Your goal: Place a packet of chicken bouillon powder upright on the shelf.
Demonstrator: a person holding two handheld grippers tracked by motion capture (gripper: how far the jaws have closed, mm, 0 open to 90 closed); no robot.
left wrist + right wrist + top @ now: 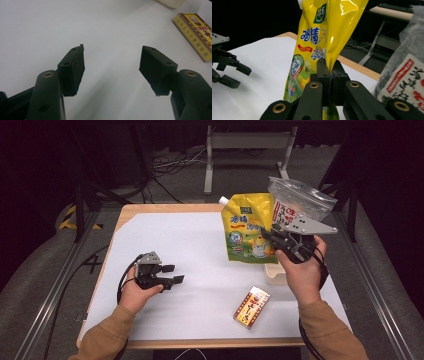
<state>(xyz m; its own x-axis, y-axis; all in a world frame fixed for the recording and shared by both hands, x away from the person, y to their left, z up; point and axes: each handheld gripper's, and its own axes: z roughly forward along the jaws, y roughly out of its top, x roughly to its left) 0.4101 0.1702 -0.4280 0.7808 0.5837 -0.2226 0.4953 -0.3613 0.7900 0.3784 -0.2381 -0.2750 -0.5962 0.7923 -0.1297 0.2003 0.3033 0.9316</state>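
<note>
Our right gripper (329, 75) was clamped on the yellow pouch (322, 37) at frame centre; soft, slippery film sagged, so we'd grip its lower seam. Left gripper (111, 67) gaped empty.

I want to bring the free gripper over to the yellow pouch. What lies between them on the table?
Nothing: in the high view, bare white table stretches from the open left gripper to the yellow pouch. The small box lies nearer the person, off that line.

Bright table, dark surroundings, soft focus
</note>
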